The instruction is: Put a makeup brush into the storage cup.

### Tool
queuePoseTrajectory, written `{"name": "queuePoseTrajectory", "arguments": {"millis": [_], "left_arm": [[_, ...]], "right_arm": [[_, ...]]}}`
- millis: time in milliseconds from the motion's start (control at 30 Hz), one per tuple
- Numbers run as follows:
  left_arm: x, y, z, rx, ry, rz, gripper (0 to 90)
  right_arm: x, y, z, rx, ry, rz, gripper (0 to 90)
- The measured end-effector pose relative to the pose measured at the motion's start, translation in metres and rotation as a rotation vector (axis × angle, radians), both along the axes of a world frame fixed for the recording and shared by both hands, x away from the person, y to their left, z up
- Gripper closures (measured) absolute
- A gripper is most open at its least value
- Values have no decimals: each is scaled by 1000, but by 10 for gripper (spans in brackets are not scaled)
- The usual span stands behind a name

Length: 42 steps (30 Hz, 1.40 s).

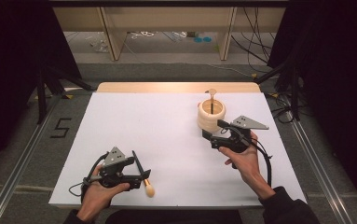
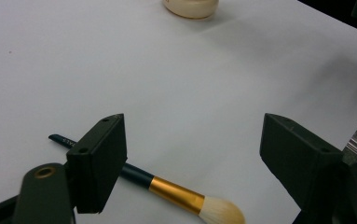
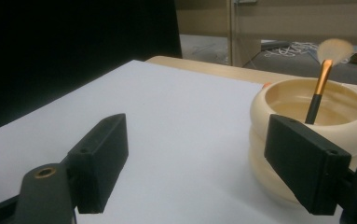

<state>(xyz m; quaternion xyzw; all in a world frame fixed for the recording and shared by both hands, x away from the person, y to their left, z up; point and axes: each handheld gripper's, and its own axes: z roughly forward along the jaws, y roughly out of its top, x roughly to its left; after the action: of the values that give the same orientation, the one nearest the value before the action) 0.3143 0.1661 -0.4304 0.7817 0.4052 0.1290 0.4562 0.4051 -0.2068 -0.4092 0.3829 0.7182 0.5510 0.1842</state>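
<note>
A makeup brush [image 2: 176, 195] with a dark handle, gold ferrule and pale bristles lies flat on the white board [image 1: 157, 126] near its front edge. My left gripper [image 2: 192, 144] hovers open over it, the handle passing under the left jaw. In the high view the left gripper [image 1: 138, 168] is over the brush [image 1: 149, 189]. A cream ringed holder [image 3: 306, 116] stands at the back right with a second brush [image 3: 323, 70] upright in it, bristles up. My right gripper [image 3: 195, 140] is open and empty just in front of the holder [image 1: 211, 115]; the right gripper [image 1: 213, 129] is close to its base.
A strip of wooden tabletop [image 1: 176, 87] shows beyond the board. Metal rails [image 1: 17, 163] run along both sides on the floor. Wooden furniture legs [image 1: 111, 37] and cables lie further back. The left and middle of the board are bare.
</note>
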Motion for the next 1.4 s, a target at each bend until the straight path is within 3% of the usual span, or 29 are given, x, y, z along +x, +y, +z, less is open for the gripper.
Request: {"name": "queuePoseTrajectory", "arguments": {"millis": [133,367,467,633,933,967,1100,1167,1400], "left_arm": [[0,1,0,4,-1,1,227],[1,1,0,1,2,4,226],[1,0,-1,-5,1,9,225],[1,3,-1,24,9,-1,224],[1,2,-2,21,21,15,221],[1,3,-1,43,22,1,221],[1,1,-3,27,31,18,220],[1,2,-3,50,36,6,220],[2,1,-4,57,47,7,218]], "right_arm": [[-8,0,-3,11,2,14,216],[-20,-2,-6,-29,4,17,212],[-25,-1,-9,-10,4,33,212],[-33,-1,-12,-36,13,52,212],[-39,-1,-16,-33,15,65,213],[-40,-1,-16,-38,14,62,213],[-43,-2,-16,-54,22,69,213],[-44,-2,-17,-52,20,73,213],[-48,-4,-17,-69,25,69,215]]}}
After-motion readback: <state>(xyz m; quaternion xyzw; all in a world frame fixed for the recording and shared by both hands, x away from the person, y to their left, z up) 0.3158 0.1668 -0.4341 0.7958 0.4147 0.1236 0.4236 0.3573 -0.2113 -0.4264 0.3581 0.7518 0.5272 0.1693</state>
